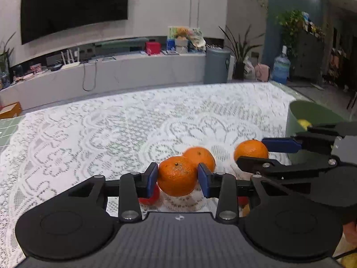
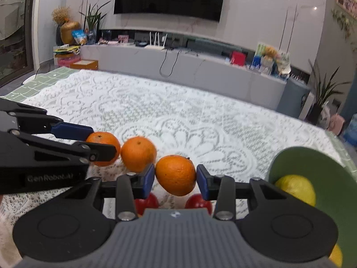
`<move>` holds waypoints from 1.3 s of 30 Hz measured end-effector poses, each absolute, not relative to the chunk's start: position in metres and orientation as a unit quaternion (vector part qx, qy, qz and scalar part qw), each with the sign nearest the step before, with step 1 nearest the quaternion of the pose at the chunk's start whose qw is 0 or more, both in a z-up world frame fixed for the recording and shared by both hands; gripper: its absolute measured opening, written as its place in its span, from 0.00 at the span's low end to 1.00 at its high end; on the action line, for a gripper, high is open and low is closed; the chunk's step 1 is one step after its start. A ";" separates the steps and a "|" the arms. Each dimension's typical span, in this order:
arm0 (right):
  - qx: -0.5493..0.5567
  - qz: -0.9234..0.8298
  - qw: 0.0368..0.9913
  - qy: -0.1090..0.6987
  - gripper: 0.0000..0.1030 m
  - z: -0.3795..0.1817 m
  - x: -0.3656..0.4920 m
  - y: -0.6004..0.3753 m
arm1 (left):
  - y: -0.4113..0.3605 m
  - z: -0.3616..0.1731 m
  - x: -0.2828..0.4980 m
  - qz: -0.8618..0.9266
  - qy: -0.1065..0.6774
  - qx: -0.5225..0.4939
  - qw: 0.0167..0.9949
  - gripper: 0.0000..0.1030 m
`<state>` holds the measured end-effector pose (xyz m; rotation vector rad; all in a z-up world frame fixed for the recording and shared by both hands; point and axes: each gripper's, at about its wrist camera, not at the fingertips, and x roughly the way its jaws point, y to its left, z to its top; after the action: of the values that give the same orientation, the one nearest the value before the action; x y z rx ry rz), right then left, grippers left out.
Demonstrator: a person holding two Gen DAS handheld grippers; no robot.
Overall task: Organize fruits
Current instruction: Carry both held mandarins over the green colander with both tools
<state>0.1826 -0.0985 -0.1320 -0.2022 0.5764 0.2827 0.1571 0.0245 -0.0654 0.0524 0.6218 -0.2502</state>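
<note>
Pinching one orange (image 1: 177, 176) in my left gripper (image 1: 177, 179), another (image 2: 175, 175) in my right gripper (image 2: 175, 182); round skins risk slipping, rolling across the tablecloth (image 1: 111, 122).

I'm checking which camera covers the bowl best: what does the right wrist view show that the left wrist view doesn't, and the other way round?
Only the right wrist view looks into the green bowl, with a whole lemon inside, and shows two red fruits under the right claw.

Only the left wrist view shows a blue water jug on the floor; there the bowl shows just a sliver of yellow.

Both show the lace tablecloth, three oranges, and each claw closed on one: the left claw on its orange, the right on its orange.
</note>
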 end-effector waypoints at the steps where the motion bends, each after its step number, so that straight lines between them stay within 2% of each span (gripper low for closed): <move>1: -0.099 0.136 0.945 0.279 0.37 -0.131 0.181 -0.099 | 0.026 -0.063 0.155 -0.119 0.302 0.020 0.946 0.42; 25: -0.072 0.121 0.963 0.230 0.37 -0.048 0.080 -0.152 | 0.009 0.000 0.081 -0.162 0.263 -0.097 0.946 0.42; 34: -0.013 0.054 0.970 0.238 0.37 -0.026 0.057 -0.233 | -0.047 0.018 0.078 -0.215 0.261 -0.071 0.938 0.42; 39: 0.063 0.014 0.963 0.260 0.37 -0.031 0.062 -0.279 | -0.085 0.016 0.089 -0.223 0.280 -0.031 0.933 0.42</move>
<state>0.0618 -0.2790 -0.0306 0.1272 0.5269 0.0290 0.0889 -0.0846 0.0164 -0.0627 0.5730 -0.4557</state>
